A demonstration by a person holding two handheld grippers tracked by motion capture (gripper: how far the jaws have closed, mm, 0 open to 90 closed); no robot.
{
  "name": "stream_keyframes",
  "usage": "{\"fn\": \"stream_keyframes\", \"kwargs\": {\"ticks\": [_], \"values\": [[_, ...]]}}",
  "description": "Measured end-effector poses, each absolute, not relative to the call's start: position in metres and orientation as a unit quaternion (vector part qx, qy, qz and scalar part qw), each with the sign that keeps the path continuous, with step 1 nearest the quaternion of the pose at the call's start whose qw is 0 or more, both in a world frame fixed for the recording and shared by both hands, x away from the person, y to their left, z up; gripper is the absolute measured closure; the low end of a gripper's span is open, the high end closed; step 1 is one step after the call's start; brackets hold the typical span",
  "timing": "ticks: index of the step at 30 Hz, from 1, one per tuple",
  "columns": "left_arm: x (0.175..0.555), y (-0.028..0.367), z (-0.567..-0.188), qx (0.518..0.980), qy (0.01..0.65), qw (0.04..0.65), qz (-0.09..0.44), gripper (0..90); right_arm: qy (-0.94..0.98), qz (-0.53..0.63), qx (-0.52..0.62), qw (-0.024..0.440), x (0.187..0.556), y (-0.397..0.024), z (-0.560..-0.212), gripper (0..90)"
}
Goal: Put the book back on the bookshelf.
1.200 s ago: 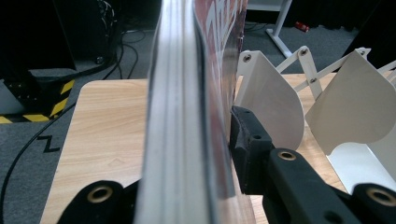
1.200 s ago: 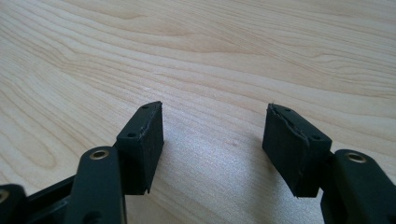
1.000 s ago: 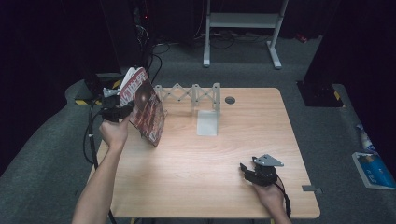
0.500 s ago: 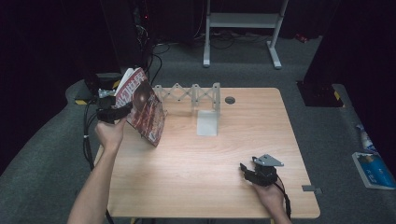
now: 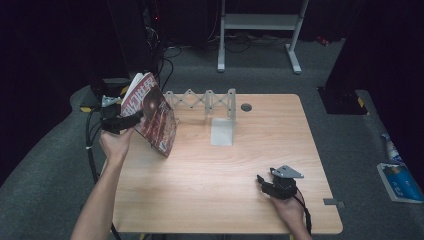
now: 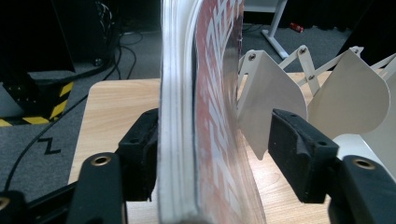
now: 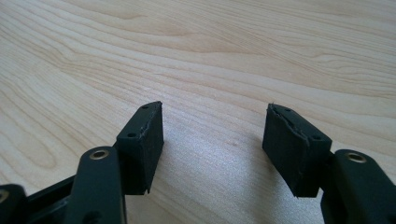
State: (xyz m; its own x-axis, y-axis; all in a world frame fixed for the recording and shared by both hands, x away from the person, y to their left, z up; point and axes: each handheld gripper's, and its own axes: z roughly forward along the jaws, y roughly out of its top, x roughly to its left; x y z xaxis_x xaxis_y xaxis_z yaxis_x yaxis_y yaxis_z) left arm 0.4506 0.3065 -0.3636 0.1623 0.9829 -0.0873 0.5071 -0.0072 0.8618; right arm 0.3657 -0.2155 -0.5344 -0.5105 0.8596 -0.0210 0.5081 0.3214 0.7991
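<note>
Nearest, the right gripper (image 5: 261, 181) rests open on the table (image 5: 210, 200), while farther off the left gripper (image 6: 212, 140), jaws just opening and one pad clear, frees a floppy, probably slippery magazine (image 5: 155, 117) leaning at the rack (image 5: 202, 100); grip its spine.

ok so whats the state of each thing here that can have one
red-covered magazine: upright on its edge, tilted, leaning at the rack's left end
white accordion file rack: stretched out, standing
left hand-held gripper: jaws just opening, right pad clear of the magazine
right hand-held gripper: open, empty, resting on the wooden table
</note>
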Motion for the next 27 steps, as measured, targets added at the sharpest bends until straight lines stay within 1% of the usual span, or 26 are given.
{"fn": "stream_keyframes", "kwargs": {"ticks": [9,27], "values": [[0.446,0.308,-0.360,0.648,0.567,0.413,0.296,29.3,0.780,0.384,0.438,0.230,0.366,-0.216,-0.534,38.3],[0.430,0.311,-0.350,0.655,0.556,0.420,0.291,25.4,0.780,0.384,0.437,0.230,0.366,-0.216,-0.535,38.3]]}}
